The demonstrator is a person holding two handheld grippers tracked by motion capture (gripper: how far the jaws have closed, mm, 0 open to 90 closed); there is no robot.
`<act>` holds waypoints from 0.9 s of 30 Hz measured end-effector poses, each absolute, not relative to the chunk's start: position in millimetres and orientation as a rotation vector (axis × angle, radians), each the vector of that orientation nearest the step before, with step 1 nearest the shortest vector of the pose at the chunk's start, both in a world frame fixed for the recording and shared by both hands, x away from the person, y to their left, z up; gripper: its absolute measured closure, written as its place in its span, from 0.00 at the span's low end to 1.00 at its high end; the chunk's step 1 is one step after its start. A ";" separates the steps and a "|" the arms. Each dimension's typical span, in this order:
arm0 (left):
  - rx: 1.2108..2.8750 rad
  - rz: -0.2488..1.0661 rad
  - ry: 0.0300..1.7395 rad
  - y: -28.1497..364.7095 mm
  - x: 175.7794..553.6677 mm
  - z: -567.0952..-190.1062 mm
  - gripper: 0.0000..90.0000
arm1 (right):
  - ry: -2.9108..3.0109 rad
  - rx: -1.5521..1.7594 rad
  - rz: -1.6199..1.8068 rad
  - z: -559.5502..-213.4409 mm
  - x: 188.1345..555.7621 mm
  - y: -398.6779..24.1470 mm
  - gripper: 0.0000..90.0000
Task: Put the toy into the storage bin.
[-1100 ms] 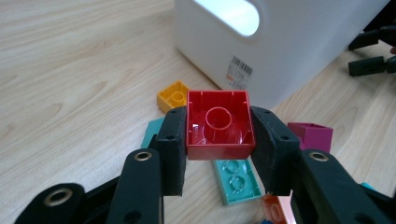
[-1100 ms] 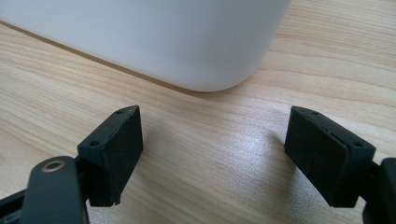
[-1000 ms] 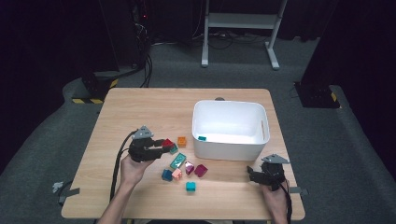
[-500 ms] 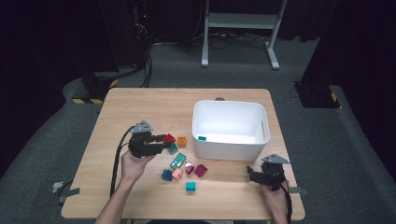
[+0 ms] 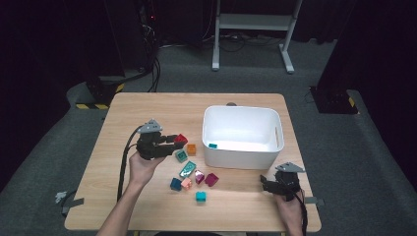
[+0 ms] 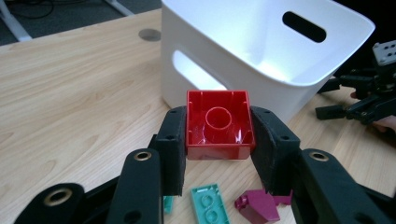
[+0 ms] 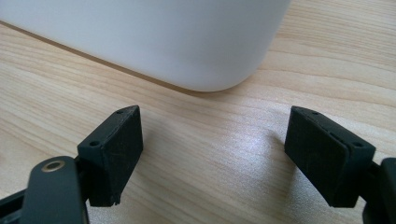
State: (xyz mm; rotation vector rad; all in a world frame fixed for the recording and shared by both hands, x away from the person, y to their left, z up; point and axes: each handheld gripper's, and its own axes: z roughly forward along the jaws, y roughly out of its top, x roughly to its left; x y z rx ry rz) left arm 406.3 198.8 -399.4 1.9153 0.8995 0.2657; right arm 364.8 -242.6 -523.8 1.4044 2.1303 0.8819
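My left gripper [image 6: 217, 140] is shut on a red brick [image 6: 218, 125], hollow underside facing the camera, lifted off the wood. In the high view that red brick [image 5: 180, 139] hangs at the tip of the left gripper [image 5: 174, 141], left of the white bin [image 5: 242, 154]. A teal brick [image 5: 212, 145] lies inside the bin. My right gripper [image 7: 212, 154] stands open just above the table, facing the bin's rounded corner [image 7: 205, 51], with nothing between its pads. From above, the right gripper [image 5: 268, 183] rests near the table's front right.
Several loose bricks lie on the table [image 5: 147, 108] left of the bin's front: orange [image 5: 191, 149], teal [image 5: 187, 169], magenta [image 5: 212, 179], blue [image 5: 175, 184], another teal [image 5: 200, 196]. The bin's near wall [image 6: 224, 60] stands close behind the held brick.
The left gripper has risen and drifted a little toward the bin with the red brick held in it. The right gripper has stayed where it was.
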 end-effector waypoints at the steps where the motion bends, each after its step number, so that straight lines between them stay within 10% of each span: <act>1: 1.913 0.267 0.897 197.9 406.9 -398.5 0.65 | 2.130 1.404 0.882 -523.8 364.8 -242.6 0.21; 27: 1.892 0.237 0.866 181.9 426.0 -375.1 0.65 | 2.130 1.405 0.882 -523.8 364.7 -242.6 0.21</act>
